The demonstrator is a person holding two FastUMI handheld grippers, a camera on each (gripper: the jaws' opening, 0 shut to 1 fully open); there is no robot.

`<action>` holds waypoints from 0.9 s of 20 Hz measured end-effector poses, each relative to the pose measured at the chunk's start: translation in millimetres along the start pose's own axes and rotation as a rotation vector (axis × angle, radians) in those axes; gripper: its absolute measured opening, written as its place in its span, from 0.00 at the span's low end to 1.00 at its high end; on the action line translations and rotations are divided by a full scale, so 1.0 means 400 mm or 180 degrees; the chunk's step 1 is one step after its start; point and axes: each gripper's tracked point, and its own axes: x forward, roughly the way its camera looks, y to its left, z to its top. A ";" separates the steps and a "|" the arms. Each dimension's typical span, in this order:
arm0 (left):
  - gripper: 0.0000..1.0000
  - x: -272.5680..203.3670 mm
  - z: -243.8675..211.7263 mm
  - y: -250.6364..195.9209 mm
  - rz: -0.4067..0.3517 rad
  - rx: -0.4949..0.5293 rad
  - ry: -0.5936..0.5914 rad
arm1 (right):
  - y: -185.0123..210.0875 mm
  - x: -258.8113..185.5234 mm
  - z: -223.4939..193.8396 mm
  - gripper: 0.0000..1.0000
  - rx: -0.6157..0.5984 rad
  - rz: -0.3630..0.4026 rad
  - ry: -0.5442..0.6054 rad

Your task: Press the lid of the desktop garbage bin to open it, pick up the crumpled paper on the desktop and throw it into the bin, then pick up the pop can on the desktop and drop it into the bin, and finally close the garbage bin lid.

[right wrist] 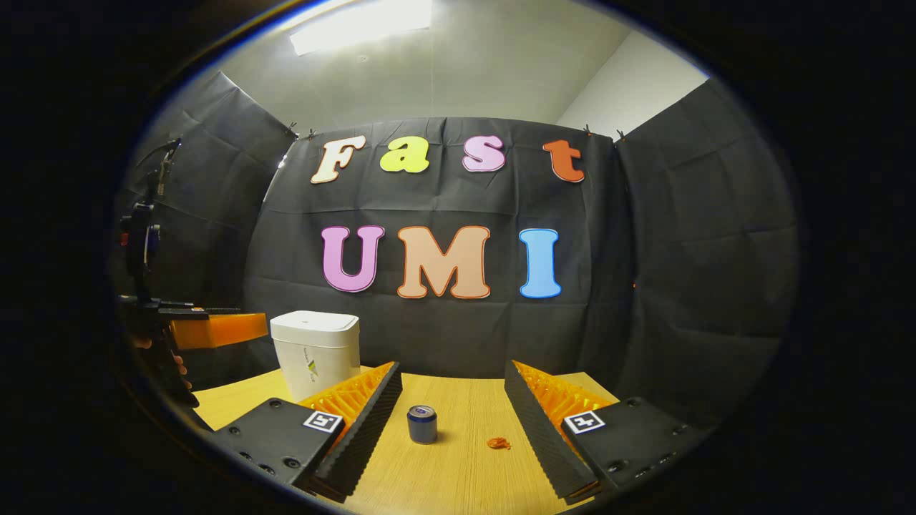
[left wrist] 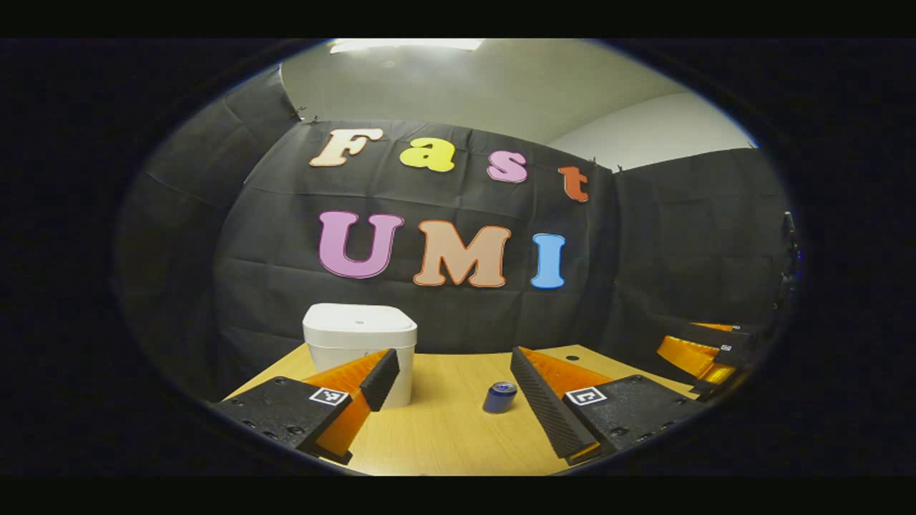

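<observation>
Blue pop can (right wrist: 422,423) upright on table (right wrist: 465,472), both claws (left wrist: 452,379) (right wrist: 452,392) wide apart.

The bin (right wrist: 315,350) is seen as smooth white plastic with a faint sheen. The table (right wrist: 465,465) is finished in pale, matt wood grain. The can (right wrist: 422,423) looks metallic, with a shiny top. Ribbed faces are shown on 2 fingers (right wrist: 372,422).
</observation>
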 end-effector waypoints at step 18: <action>0.00 0.353 -0.004 0.275 -0.0025 0.0158 0.0653 | 0.038 0.093 -0.037 0.96 -0.0056 0.0285 0.0187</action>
